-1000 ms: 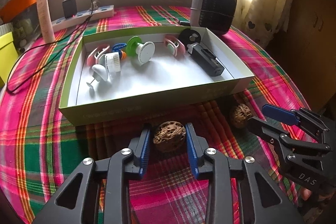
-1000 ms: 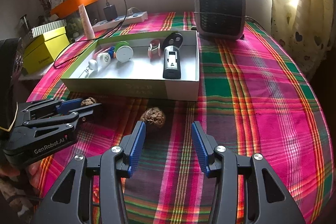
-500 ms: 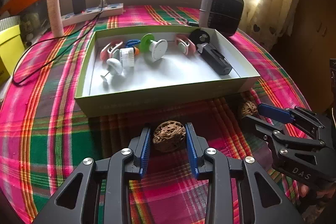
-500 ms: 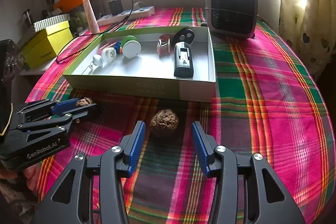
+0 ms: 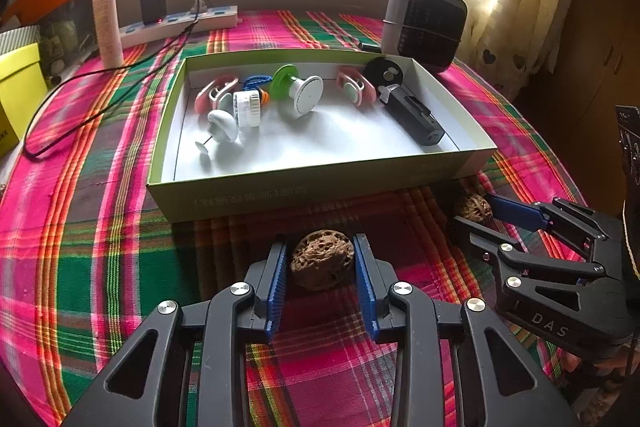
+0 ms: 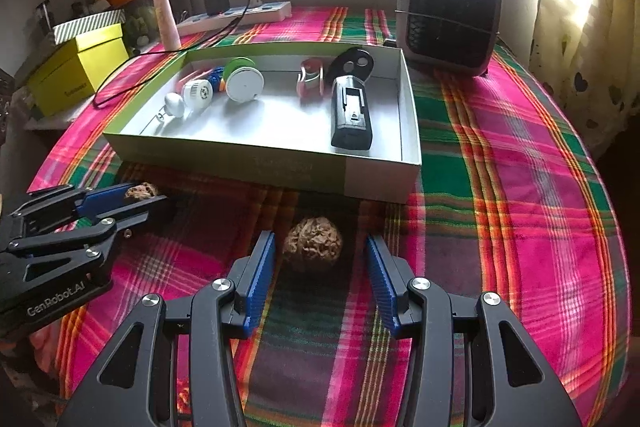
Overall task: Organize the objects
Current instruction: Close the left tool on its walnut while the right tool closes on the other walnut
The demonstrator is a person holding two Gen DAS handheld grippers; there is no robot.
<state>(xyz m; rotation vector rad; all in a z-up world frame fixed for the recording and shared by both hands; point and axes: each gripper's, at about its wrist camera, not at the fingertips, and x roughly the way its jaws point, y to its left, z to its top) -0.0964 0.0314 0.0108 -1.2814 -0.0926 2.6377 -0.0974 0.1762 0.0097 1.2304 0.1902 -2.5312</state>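
We see the open box on the middle of the table. In it, small parts cluster along its far wall, and the oblong device lies by its right wall. Behind the box's far right corner stands the heater; the power strip lies along the table's far edge. Two walnuts sit before the box's near wall: one centrally, the other by the near right corner.
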